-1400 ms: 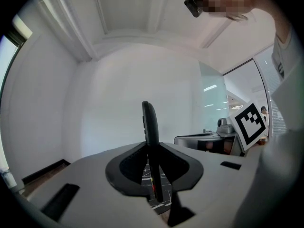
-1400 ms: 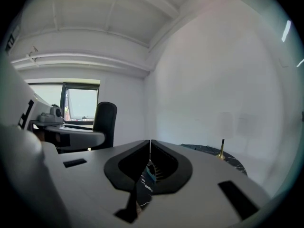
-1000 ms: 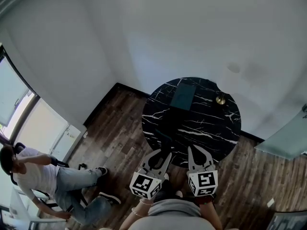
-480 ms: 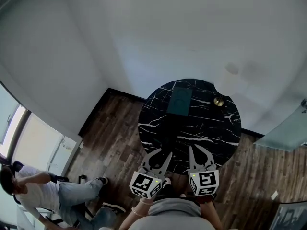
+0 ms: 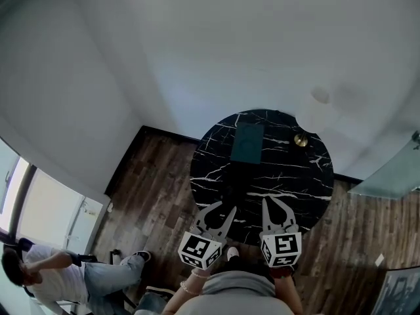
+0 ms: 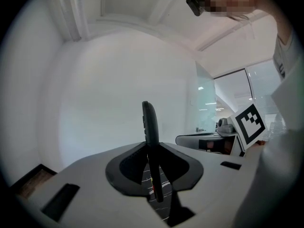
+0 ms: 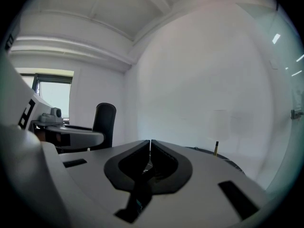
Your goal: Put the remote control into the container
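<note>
Both grippers are held low and close to the person's body, side by side and level, pointing forward over the near edge of the round black marble worktop (image 5: 289,176). Their marker cubes face up at the head camera, and the hands behind them are mostly hidden under the cubes.

The left gripper (image 5: 220,210) has its jaws clamped on the remote control (image 6: 150,122). The remote stands upright between them, its narrow edge to the camera and its top well above the jaw tips. Its lower end sinks into the dark throat of the jaws and cannot be followed. From the head view the remote is hard to make out against the dark stone.

The right gripper (image 5: 274,206) has its jaws together, with nothing between them.

Further ahead of both pairs of jaws, near the far rim of the worktop, lies the dark green rectangular container (image 5: 247,142); what is inside it cannot be told. Ahead and to the right of the right jaws stands a small gold object (image 5: 301,139), too small to identify. Far off to the left of the left jaws, another person (image 5: 39,277) is partly cut off by the picture's edge.
</note>
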### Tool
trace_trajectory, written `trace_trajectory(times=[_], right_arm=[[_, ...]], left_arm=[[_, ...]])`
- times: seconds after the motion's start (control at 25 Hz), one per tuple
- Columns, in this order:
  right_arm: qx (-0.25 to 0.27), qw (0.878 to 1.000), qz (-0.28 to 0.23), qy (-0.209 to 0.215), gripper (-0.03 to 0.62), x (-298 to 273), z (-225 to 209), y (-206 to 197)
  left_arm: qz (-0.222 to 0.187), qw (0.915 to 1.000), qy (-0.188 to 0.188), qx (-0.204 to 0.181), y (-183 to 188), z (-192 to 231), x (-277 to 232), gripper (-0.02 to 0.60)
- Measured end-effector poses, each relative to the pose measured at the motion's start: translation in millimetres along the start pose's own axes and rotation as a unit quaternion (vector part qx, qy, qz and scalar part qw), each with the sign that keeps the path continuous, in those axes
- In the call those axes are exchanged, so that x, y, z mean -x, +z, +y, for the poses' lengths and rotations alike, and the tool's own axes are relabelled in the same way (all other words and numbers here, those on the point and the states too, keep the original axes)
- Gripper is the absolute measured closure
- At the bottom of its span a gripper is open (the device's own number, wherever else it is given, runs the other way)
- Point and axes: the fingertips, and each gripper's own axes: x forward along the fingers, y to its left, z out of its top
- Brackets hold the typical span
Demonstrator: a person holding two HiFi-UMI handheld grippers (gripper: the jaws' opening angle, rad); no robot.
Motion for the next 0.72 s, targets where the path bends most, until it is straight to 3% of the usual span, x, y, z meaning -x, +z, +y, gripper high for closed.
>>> trace_trajectory(times=[0.72], right_arm=[[0.012, 0.999, 0.015, 0.040, 0.580, -68.8, -22.8, 18.2]], left_arm=[[0.028, 0.9991, 0.026, 0.018, -3.3, 42.7, -54.1, 0.503]])
